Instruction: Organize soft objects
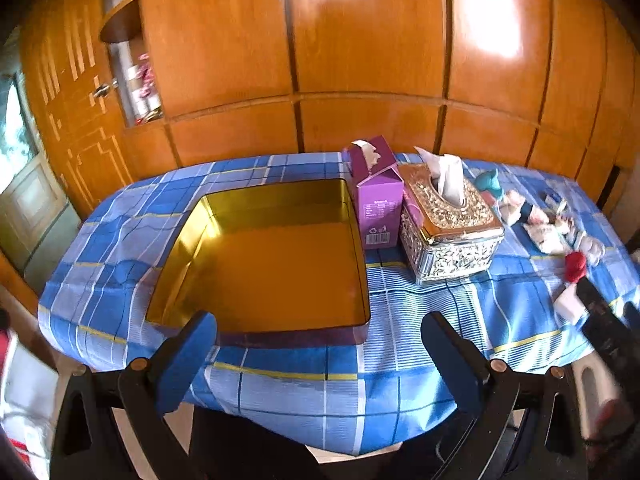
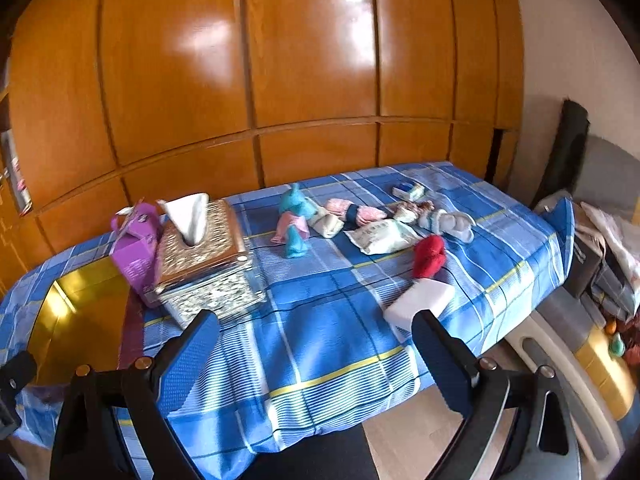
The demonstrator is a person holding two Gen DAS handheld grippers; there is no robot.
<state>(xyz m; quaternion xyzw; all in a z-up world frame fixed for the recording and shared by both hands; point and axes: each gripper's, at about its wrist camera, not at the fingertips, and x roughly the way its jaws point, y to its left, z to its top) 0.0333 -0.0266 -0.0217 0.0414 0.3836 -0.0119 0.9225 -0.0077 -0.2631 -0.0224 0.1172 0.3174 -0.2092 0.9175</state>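
Observation:
A gold metal tin (image 1: 276, 256) sits open and empty on the blue checked tablecloth; its corner shows in the right wrist view (image 2: 72, 304). My left gripper (image 1: 320, 328) is open at the tin's near edge, holding nothing. Several soft items lie to the right: a red rolled sock (image 2: 430, 256), a white sponge block (image 2: 420, 304), teal and pink rolled socks (image 2: 296, 220), a white soft packet (image 2: 384, 236) and a grey-white sock (image 2: 456, 224). My right gripper (image 2: 316, 332) is open over the table's near edge, its right finger just in front of the sponge.
A purple carton (image 1: 378, 196) and an ornate silver-gold tissue box (image 1: 448, 224) stand between the tin and the soft items. Wooden wardrobe panels rise behind the table. The table's front edge is right under both grippers. Cluttered furniture stands to the right (image 2: 600, 280).

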